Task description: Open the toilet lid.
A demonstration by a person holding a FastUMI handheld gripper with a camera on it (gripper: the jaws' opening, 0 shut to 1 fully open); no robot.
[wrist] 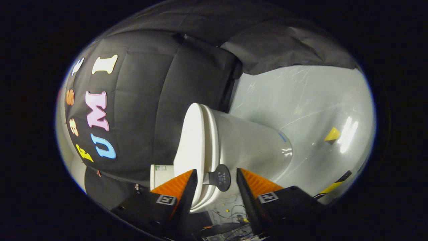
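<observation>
The view is rolled on its side, so the white toilet (247,144) appears to lie across it. Its lid (189,140) rests down on the seat (211,140), with the bowl's body stretching away from them. A round black tab (220,177) sticks out from the lid's rim. My gripper (216,182) is open, and the tab sits between the two fingertips. One fingertip (190,182) lies over the lid side, the other (242,182) over the bowl side. Neither finger presses on the tab.
A pale glossy floor (311,100) spreads beyond the bowl, with a yellow marker (332,134) and a yellow-black striped tape (334,185) on it. A white box-like part (160,174) stands beside the lid. Loose cables (234,214) lie under the fingers.
</observation>
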